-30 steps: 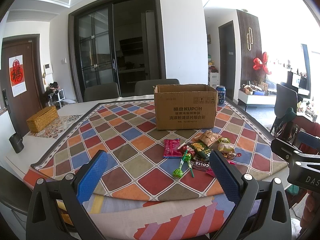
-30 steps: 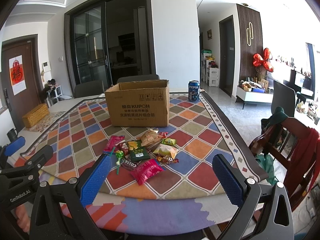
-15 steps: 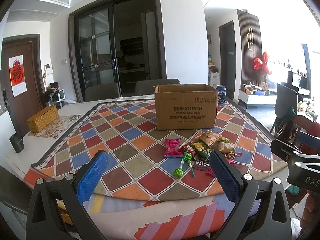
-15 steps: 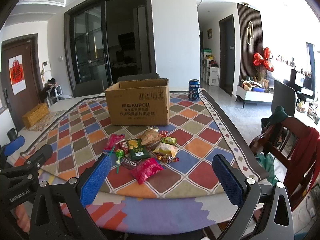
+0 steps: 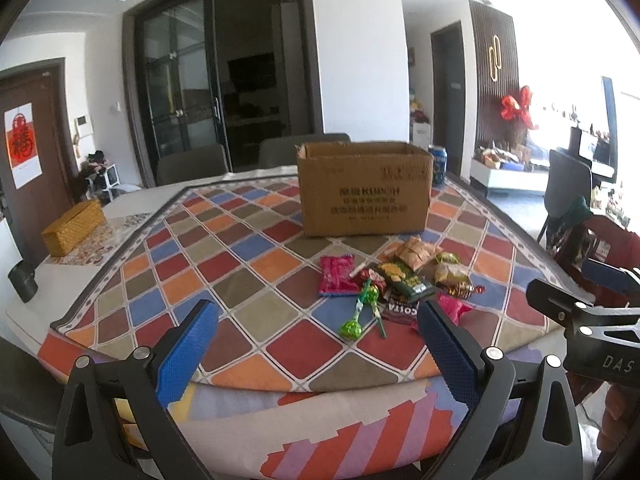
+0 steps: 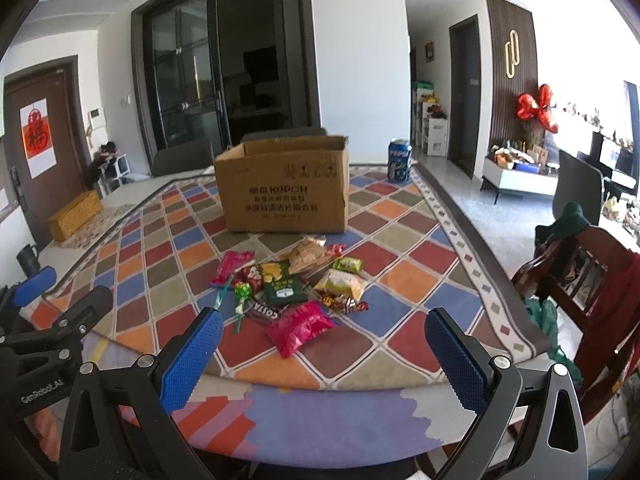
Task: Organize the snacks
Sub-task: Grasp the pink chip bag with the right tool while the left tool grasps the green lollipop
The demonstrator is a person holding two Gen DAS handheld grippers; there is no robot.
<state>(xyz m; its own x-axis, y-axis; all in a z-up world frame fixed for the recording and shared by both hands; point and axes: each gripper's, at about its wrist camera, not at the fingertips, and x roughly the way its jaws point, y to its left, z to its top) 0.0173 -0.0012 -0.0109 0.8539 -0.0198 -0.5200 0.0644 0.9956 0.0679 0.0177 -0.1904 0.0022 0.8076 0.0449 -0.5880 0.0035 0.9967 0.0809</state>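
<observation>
A heap of snack packets lies on the checkered tablecloth, in front of an open cardboard box. Among the snacks are a pink packet, a dark green packet, a yellow packet and green lollipops. The same box and pink packet show in the left wrist view. My left gripper hangs open near the table's front edge, short of the snacks. My right gripper is open too, just before the pink packet. Both hold nothing.
A blue soda can stands right of the box. A woven yellow box and a black cup sit at the table's left. A wooden chair draped with red and green cloth stands right of the table. Grey chairs stand behind it.
Both grippers have crept slightly forward toward the snacks. Nothing on the table has moved.
</observation>
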